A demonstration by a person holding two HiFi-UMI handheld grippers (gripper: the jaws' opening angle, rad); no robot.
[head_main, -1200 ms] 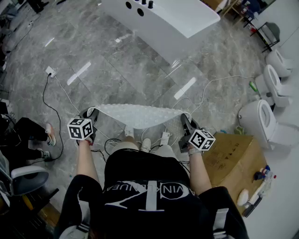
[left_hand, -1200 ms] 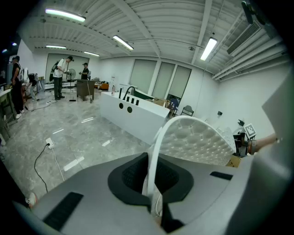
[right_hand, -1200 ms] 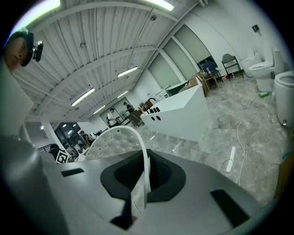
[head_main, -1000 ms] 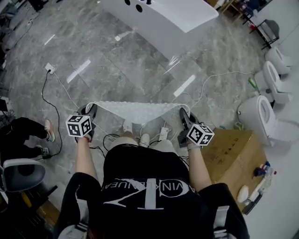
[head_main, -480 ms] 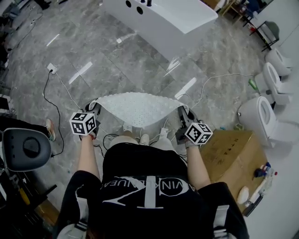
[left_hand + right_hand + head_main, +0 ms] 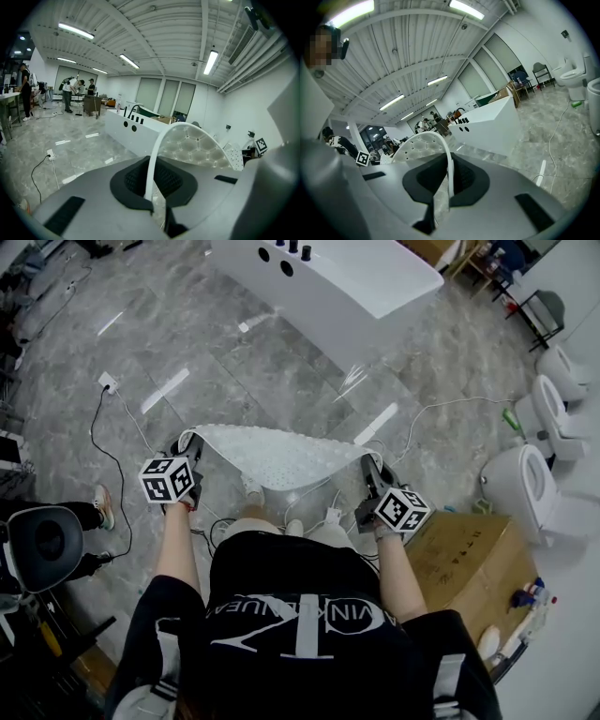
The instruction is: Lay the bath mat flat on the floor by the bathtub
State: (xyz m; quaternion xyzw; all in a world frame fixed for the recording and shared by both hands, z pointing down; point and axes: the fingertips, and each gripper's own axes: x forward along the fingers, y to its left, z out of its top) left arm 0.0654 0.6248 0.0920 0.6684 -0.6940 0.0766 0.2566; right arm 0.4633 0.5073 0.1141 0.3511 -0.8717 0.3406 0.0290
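Head view
- Bath mat [image 6: 281, 456]: it is hanging in the air, stretched between the two grippers in front of the person's legs. Its dotted white sheet is bulging forward over the grey marble floor [image 6: 234, 371], and no part of it is lying flat.
- Left gripper [image 6: 185, 444]: it is gripping the mat's left near corner, with its marker cube facing the camera.
- Right gripper [image 6: 371, 468]: it is gripping the mat's right near corner, level with the left one.
- Bathtub [image 6: 347, 282]: the white tub is standing at the top of the view, well apart from the mat, with bare floor between them.
- Surroundings: a cardboard box [image 6: 469, 559] is sitting just right of the person, toilets [image 6: 525, 488] are lining the right edge, and a black cable [image 6: 111, 432] is trailing across the floor on the left.

Left gripper view
- Left fingers [image 6: 131, 180]: they are clenching on the mat's thin white edge, which is rising between the dark pads and arching to the right.
- Mat underside: a honeycomb pattern is showing, and the bathtub is standing behind it.

Right gripper view
- Right fingers [image 6: 426, 180]: they are clamping the mat's edge, which is curving up and over to the left.
- Backdrop: the bathtub is standing beyond, on the floor.
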